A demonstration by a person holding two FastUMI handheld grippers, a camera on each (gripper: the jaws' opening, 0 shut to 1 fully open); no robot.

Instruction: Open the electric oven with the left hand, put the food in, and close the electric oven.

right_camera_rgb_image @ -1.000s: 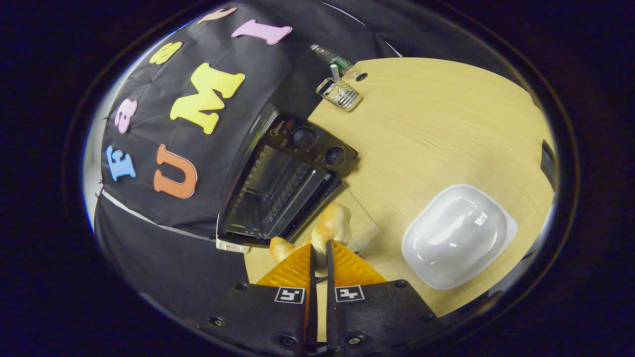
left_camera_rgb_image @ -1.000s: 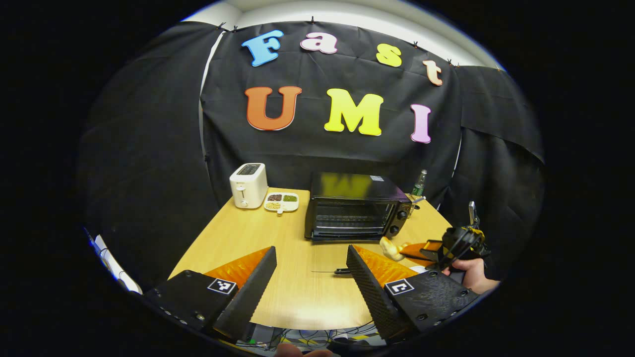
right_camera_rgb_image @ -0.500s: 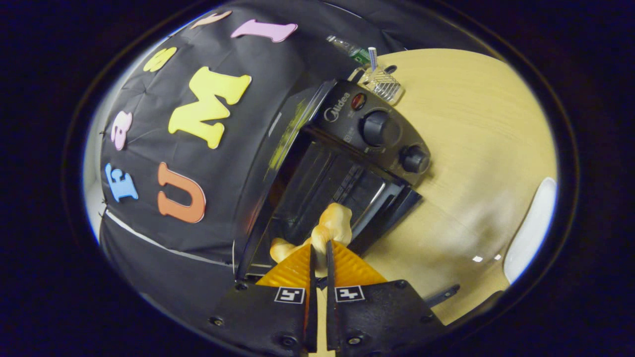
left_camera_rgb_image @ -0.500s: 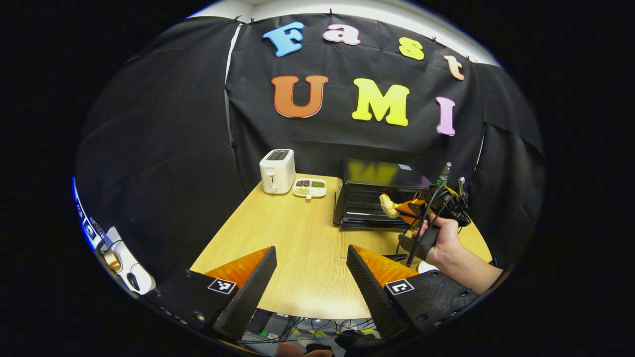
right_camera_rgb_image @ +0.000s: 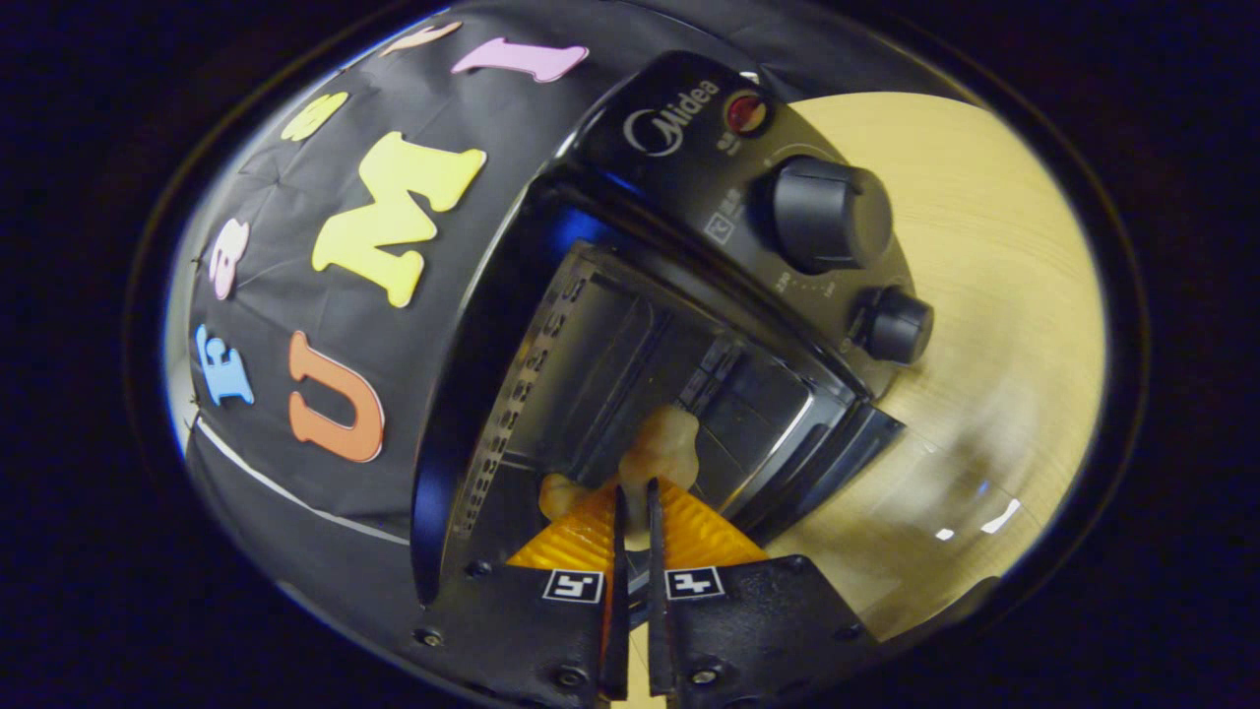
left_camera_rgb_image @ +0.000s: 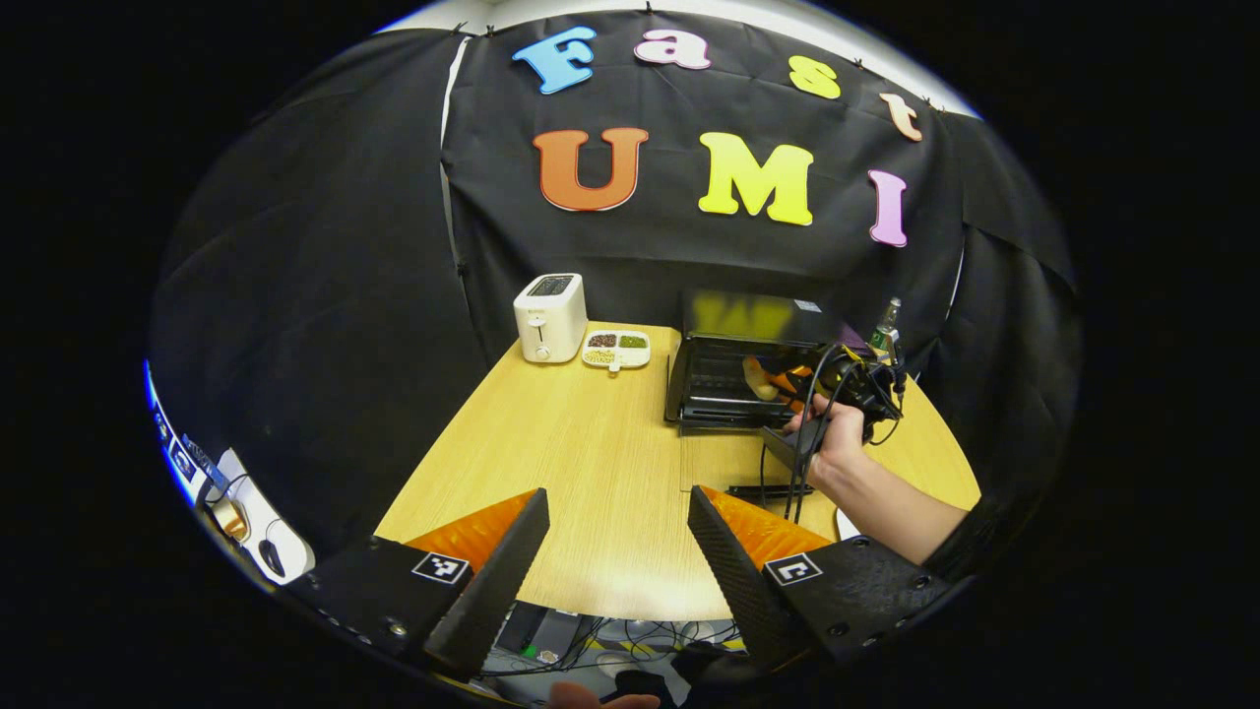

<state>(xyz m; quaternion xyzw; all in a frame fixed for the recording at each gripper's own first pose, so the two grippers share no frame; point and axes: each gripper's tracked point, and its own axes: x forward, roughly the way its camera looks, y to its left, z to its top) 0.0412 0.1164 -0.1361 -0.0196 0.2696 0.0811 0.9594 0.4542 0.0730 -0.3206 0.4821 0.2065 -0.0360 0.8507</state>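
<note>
The right claw (right_camera_rgb_image: pixel 631 512), clenched on a pale piece of food (right_camera_rgb_image: pixel 661 448), reaches into the open electric oven (right_camera_rgb_image: pixel 630 345) on the wooden bench (left_camera_rgb_image: pixel 581 463). The left claw (left_camera_rgb_image: pixel 615 547) hangs released over the bench's near edge, well apart. To place the food well, carry it deeper over the rack, lower it level, then let go and withdraw clear of the dropped door.

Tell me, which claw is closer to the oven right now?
The right claw. It reaches into the oven's open front, shut on the food. The left claw hangs open over the near edge of the table, well back from the oven.
</note>
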